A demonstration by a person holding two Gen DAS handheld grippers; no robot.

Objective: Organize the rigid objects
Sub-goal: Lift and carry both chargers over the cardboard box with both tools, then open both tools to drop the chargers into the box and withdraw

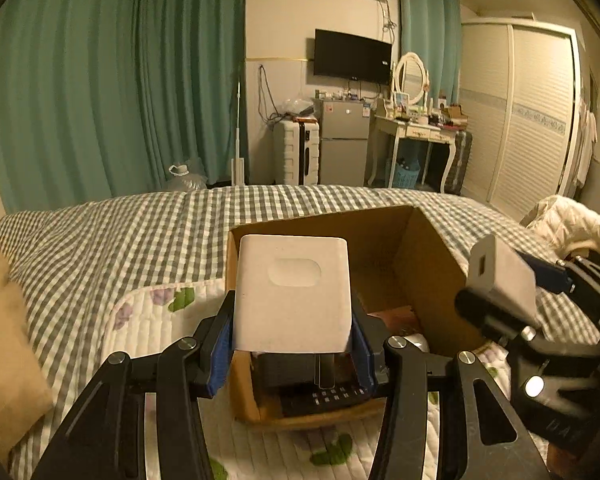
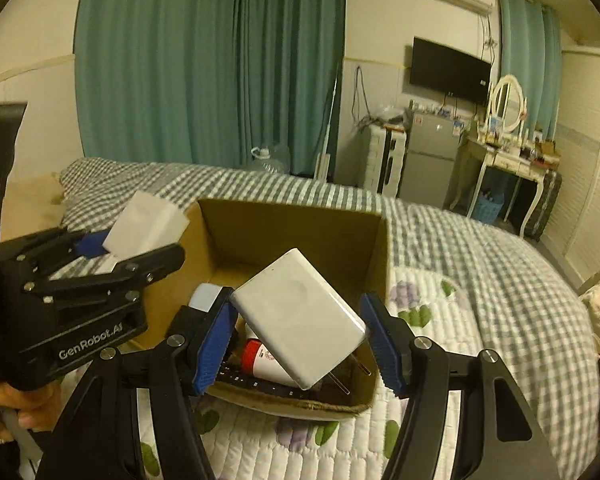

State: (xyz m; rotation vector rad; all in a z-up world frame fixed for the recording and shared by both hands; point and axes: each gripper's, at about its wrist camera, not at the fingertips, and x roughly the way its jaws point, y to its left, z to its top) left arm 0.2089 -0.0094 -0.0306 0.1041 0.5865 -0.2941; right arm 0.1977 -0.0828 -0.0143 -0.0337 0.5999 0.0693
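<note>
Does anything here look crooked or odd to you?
Yes. The white charger in the right tool sits tilted over the cardboard box: only its left pad touches it, the right pad stands apart, so it looks loosely held.
</note>
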